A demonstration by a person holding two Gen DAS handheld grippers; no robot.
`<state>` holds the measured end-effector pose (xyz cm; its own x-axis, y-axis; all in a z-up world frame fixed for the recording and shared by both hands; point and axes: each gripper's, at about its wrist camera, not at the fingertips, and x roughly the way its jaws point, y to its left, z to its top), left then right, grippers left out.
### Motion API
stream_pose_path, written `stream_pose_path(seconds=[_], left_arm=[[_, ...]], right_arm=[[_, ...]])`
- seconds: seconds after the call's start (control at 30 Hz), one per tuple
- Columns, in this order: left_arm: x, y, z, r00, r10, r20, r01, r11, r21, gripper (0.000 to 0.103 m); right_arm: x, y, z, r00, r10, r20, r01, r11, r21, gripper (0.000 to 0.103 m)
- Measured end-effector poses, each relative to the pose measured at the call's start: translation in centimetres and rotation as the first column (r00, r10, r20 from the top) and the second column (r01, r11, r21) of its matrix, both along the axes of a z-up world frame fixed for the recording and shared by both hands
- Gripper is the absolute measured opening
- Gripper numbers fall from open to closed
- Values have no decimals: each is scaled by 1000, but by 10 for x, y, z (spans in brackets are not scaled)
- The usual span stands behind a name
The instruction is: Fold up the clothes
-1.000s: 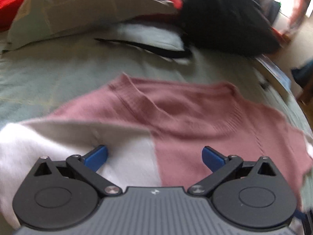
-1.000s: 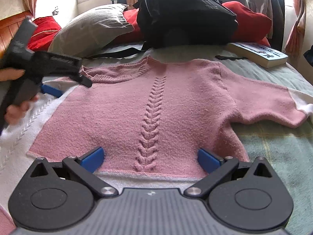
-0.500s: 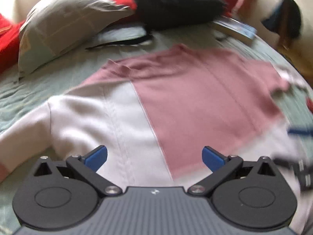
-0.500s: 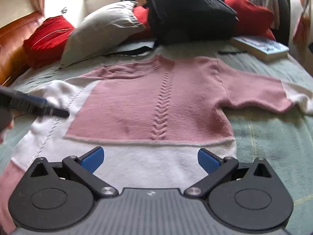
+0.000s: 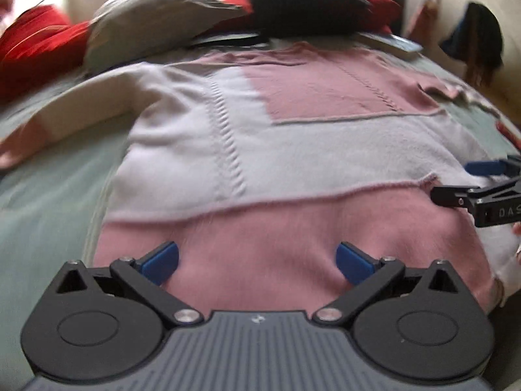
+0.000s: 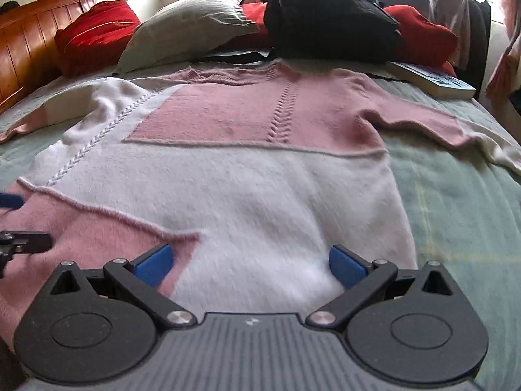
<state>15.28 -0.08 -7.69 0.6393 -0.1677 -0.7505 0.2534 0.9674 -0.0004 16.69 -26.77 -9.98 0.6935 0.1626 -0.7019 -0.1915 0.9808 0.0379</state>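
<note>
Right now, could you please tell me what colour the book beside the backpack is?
The book has a blue-and-white cover, clearest in the right wrist view.

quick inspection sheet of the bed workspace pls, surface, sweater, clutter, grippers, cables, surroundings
surface: bed with a pale green cover
job's things: pink and white sweater lies flat, front up, both sleeves spread out, not yet folded
clutter: grey pillow, red cushion, black backpack, book
grippers: left hand-held gripper open, over the hem; right hand-held gripper open, over the hem
cables: nothing seen
surroundings: wooden headboard, window, hanging clothes
</note>
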Motion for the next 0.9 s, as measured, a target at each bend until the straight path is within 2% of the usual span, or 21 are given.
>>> stream_pose_path(seconds=[0.17, 0.3, 0.43, 0.6, 0.63, 0.67, 0.73, 0.9], left_arm=[[-33, -1, 1, 1000, 20, 20, -21, 998, 60, 102], [-29, -2, 12, 1000, 6, 24, -8, 999, 47, 102], [-18, -14, 22, 997, -20, 71, 18, 1000, 23, 102], [1, -37, -2, 999, -37, 5, 37, 999, -1, 102], [0, -40, -8, 999, -32, 0, 32, 999, 2, 102], [-5, -42, -9, 999, -37, 28, 37, 999, 18, 102], [-9, -43, -8, 998, -53, 38, 52, 998, 29, 102], [3, -38, 4, 994, -101, -32, 102, 995, 22, 102]], right_arm=[[-24, 2, -1, 999, -13, 41, 14, 999, -30, 103], [-40, -2, -2, 997, -23, 74, 25, 999, -21, 103], [-52, -11, 3, 996, -29, 79, 27, 999, 22, 103], [-62, -20, -3, 998, -25, 63, 23, 999, 35, 103], [-65, -23, -4, 998, -26, 63, 23, 999, 42, 103], [-69, -25, -4, 998, -27, 63, 24, 999, 48, 103], [-75, -30, -5, 998, -30, 64, 27, 998, 58, 103], [-79, -28, -5, 996, -53, 69, 50, 998, 48, 103]])
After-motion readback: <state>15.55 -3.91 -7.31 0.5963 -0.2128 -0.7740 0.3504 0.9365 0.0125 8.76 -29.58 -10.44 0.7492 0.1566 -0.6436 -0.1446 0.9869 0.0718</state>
